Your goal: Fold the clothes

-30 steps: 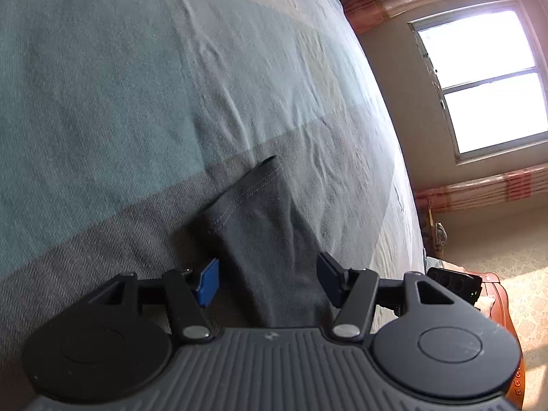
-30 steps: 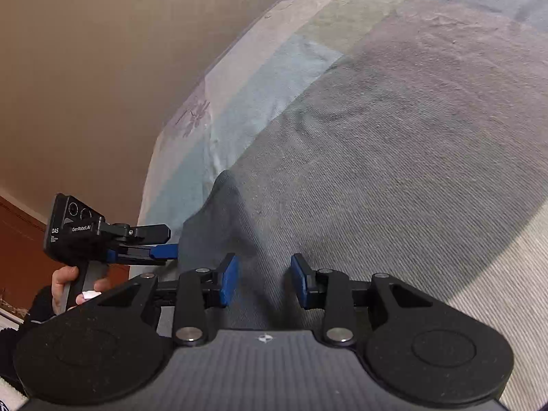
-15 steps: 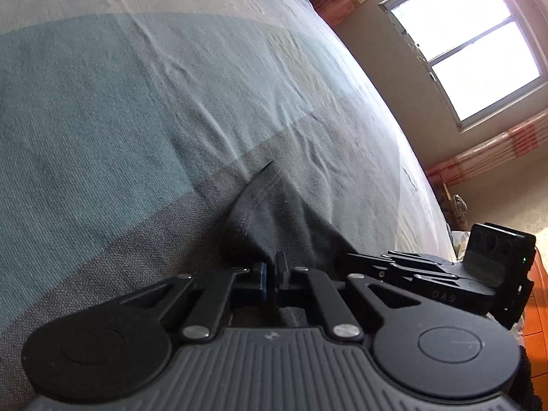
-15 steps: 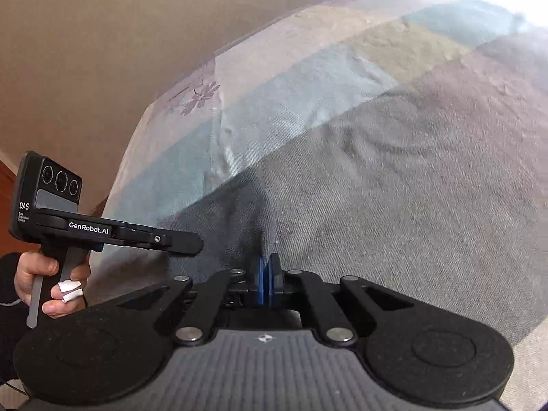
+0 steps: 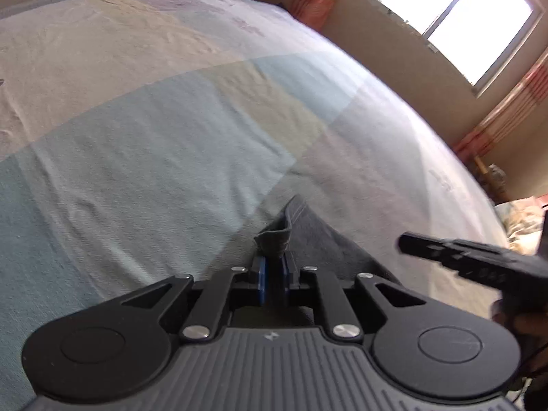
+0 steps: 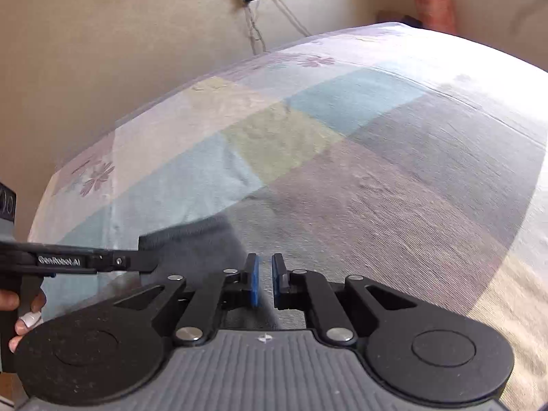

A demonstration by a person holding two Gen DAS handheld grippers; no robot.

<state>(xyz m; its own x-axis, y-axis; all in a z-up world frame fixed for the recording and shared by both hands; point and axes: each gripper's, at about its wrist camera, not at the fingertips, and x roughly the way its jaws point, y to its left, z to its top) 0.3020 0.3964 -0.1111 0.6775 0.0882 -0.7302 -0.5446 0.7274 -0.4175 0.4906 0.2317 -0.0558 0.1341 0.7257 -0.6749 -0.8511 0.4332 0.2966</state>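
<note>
— Left gripper point(image 5: 273, 269): we are pinching a bunched edge of the dark grey garment point(image 5: 310, 236), jaws easing apart, cloth between the pads.

— Right gripper point(image 6: 264, 282)?

— Its jaws are opening too, cloth between them. We are holding the garment over the patchwork bedspread point(image 6: 342, 157), near the window point(image 5: 455, 17).

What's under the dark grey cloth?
The patchwork bedsheet lies under the dark grey cloth. Whatever else might sit beneath its covered part cannot be seen.
</note>
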